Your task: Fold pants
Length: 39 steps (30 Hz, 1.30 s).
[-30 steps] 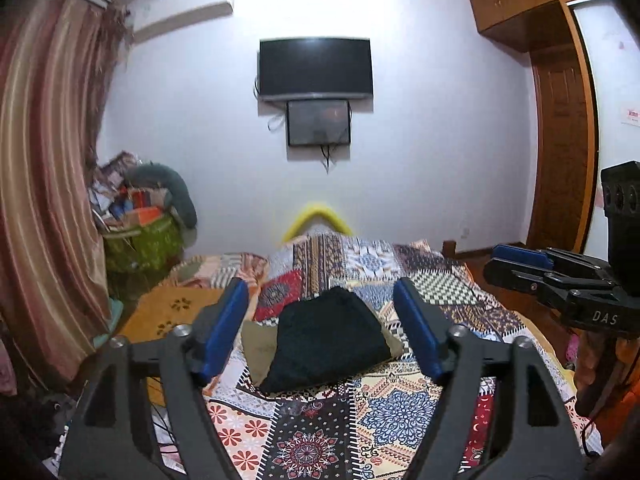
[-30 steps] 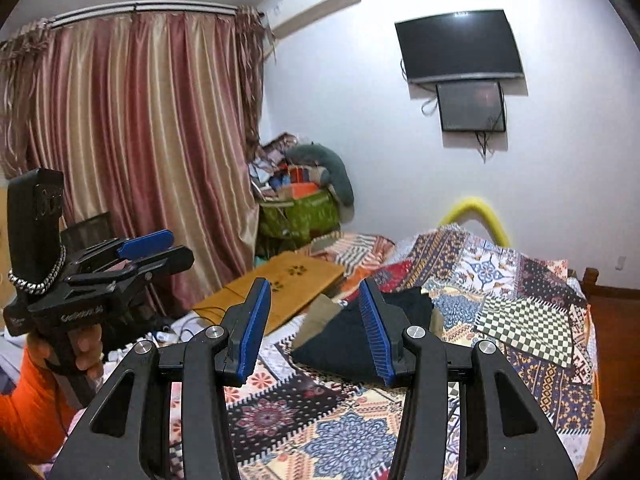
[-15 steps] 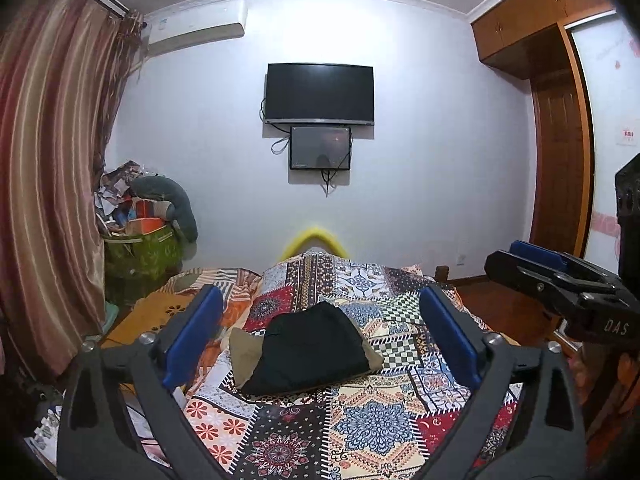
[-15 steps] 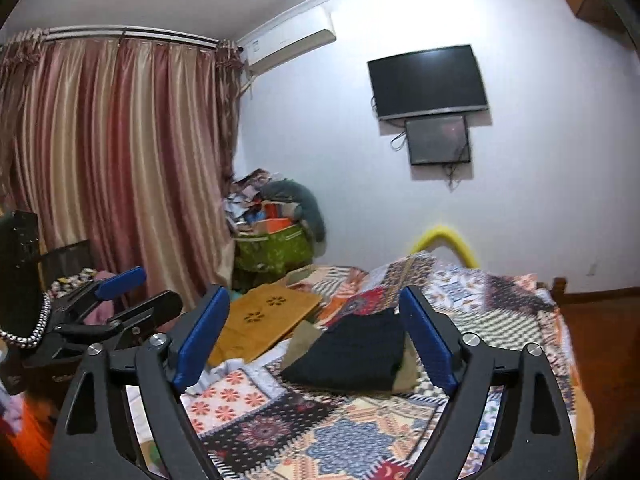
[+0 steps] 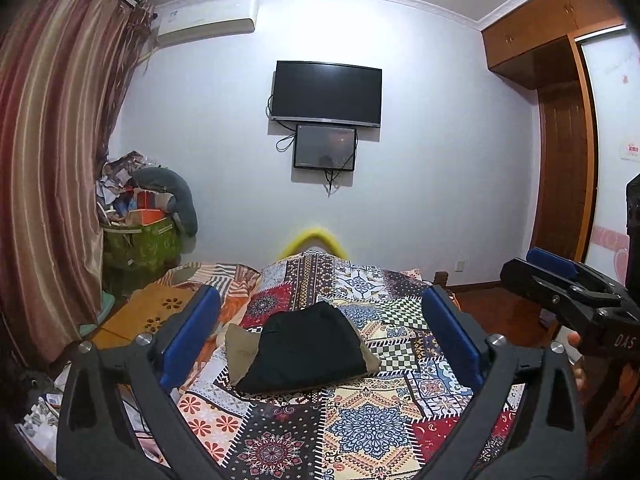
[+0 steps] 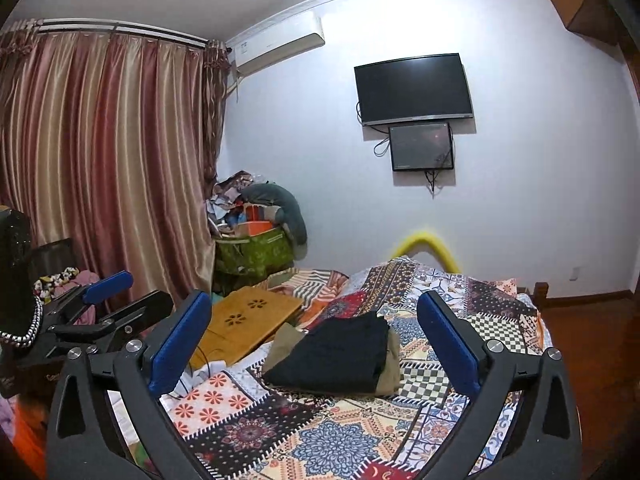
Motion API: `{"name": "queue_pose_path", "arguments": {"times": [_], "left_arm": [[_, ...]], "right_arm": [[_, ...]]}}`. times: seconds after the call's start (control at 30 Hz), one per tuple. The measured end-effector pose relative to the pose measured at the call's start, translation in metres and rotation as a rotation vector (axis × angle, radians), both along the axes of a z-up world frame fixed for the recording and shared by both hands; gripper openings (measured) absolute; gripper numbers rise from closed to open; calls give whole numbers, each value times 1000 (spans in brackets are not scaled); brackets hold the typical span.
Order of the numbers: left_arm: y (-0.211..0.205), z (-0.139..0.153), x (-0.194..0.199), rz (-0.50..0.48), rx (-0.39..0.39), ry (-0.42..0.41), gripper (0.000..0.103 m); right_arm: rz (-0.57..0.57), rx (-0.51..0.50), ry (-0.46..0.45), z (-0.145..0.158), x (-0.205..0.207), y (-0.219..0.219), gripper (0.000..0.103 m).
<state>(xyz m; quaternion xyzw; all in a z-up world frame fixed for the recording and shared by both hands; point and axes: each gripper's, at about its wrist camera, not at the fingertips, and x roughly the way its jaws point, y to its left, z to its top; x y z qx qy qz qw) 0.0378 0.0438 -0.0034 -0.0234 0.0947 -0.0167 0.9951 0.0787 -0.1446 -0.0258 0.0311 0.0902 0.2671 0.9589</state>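
Observation:
Folded black pants lie on top of a folded khaki garment on the patchwork bedspread. They also show in the right wrist view. My left gripper is open and empty, held well back from the pile. My right gripper is open and empty too, also back from the pile. The right gripper shows at the right edge of the left wrist view. The left gripper shows at the left of the right wrist view.
A wooden lap desk lies at the bed's left side. A green bag piled with clutter stands in the corner by the curtain. A TV hangs on the far wall. A wooden wardrobe stands at the right.
Both grippers opened wide and pulled back and up from the folded pile, which now looks smaller and lower in both views. The pile has not moved.

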Motion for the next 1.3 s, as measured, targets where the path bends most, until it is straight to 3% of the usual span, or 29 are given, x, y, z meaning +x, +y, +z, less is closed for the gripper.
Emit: {"name": "queue_pose_path", "arguments": {"times": [1.3], "left_arm": [[-6,0,3,-18,-3,-10,102]], "right_arm": [[6,-4,-5,1,-4,1,102]]}}
